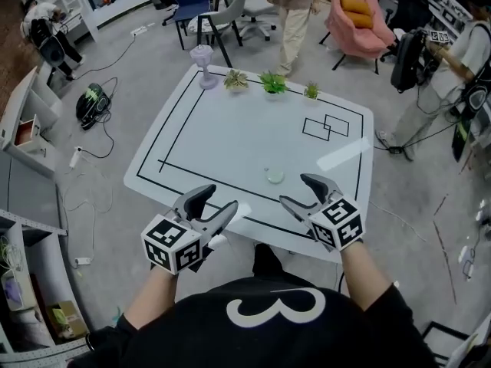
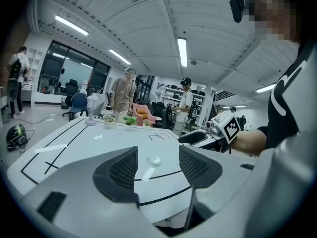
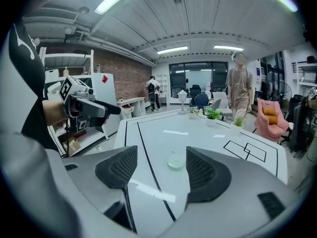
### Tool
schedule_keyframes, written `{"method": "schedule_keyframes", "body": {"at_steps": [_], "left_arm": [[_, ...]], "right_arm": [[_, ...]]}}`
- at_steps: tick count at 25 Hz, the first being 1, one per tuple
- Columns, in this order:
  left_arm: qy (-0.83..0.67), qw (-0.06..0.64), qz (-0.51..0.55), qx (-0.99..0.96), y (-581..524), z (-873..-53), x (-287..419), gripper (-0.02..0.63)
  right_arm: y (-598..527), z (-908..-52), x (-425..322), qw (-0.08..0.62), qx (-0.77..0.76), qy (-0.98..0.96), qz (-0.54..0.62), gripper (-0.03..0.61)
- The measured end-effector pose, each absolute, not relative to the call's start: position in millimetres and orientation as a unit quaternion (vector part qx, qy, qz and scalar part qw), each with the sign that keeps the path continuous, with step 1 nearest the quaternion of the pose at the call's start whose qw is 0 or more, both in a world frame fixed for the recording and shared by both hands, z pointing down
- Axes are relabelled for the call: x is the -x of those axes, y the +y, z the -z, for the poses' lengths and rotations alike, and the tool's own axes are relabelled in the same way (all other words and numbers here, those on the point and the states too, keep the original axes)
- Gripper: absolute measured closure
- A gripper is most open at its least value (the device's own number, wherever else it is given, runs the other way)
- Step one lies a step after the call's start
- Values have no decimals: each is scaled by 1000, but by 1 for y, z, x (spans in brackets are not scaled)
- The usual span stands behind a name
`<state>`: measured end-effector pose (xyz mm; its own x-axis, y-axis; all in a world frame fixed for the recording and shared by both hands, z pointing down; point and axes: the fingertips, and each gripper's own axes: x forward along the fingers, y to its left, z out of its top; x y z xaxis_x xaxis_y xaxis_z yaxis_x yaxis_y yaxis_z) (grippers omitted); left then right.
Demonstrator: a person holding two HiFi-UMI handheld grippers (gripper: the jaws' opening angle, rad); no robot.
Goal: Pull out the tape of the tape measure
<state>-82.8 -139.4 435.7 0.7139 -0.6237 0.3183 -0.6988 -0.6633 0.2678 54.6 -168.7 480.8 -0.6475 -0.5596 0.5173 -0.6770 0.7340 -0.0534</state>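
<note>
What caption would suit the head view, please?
Left tool and right tool, open, near the tape measure on a white table.

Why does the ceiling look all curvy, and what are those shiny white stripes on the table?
Left gripper view and right gripper view: the wide-angle lens bends the ceiling and darkens the corners. Head view: the stripes are glare, light mirrored in the glossy table; the tape measure looks sharp.

Black short-sleeved shirt [image 1: 192,332] with a white looped mark [image 1: 272,310]; grey left claw [image 1: 219,199] and right claw [image 1: 295,190], black-and-white marker cubes [image 1: 173,245].
</note>
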Motion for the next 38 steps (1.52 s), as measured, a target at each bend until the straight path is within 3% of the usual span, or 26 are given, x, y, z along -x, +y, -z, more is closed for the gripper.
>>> {"method": "schedule_keyframes", "body": {"at_steps": [15,30,35,38], "left_arm": [[-398,226,-99,-884,-192,-460,95,368],[-413,239,-99,-874,-210,-471,112,368],[-411,241,-96,-874,-212,-471,110,368],[-411,240,-97,-874,-214,-470,109,368]], "right_arm": [[-236,-565,-30,333,-287,-886,-149,291],[-248,-596,-23,395,-262,-868,-145,295],[-250,-595,-25,398,-265,-865,-152,359],[-249,-595,-25,399,-262,-866,-151,359]]}}
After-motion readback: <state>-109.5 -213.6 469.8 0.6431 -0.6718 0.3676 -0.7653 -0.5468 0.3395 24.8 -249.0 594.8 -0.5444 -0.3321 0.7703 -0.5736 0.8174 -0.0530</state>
